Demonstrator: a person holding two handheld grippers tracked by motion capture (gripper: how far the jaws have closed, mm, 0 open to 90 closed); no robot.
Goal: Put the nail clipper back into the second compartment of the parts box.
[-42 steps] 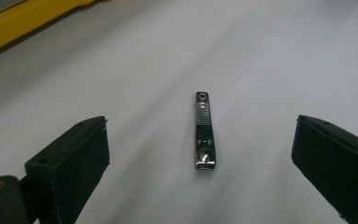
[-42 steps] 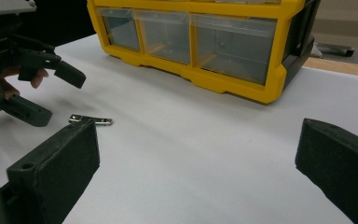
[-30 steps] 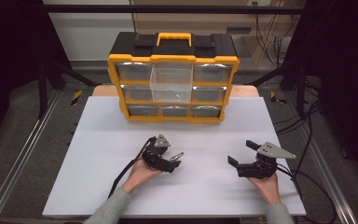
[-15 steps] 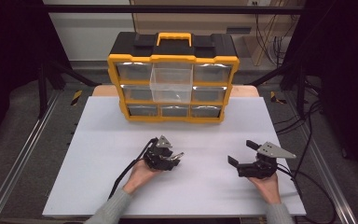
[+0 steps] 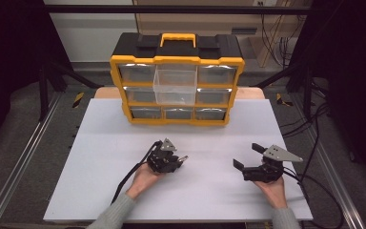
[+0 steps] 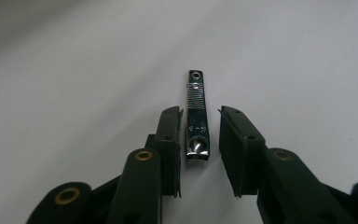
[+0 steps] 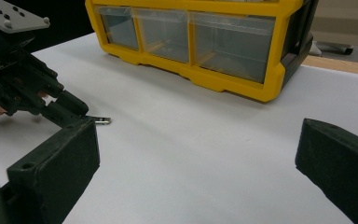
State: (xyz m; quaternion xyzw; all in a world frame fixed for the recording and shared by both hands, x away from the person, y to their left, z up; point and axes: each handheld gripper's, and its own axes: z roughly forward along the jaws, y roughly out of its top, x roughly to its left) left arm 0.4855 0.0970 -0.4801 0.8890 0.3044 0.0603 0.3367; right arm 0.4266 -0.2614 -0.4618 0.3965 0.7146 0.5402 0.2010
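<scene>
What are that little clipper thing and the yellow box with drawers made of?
The nail clipper looks like polished, chrome-bright metal: it mirrors light and has ridged grooves. The organiser box seems to be moulded plastic, a matte yellow frame with a black top; its drawers look like clear plastic, since you can see through them.

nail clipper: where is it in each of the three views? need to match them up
High view: nail clipper at the left gripper tip, centre of the white table.
Left gripper view: nail clipper lies lengthwise between the jaws, a sliver of gap each side.
Right gripper view: its tip pokes out at left.
Shared landmark: yellow drawer organizer.
</scene>
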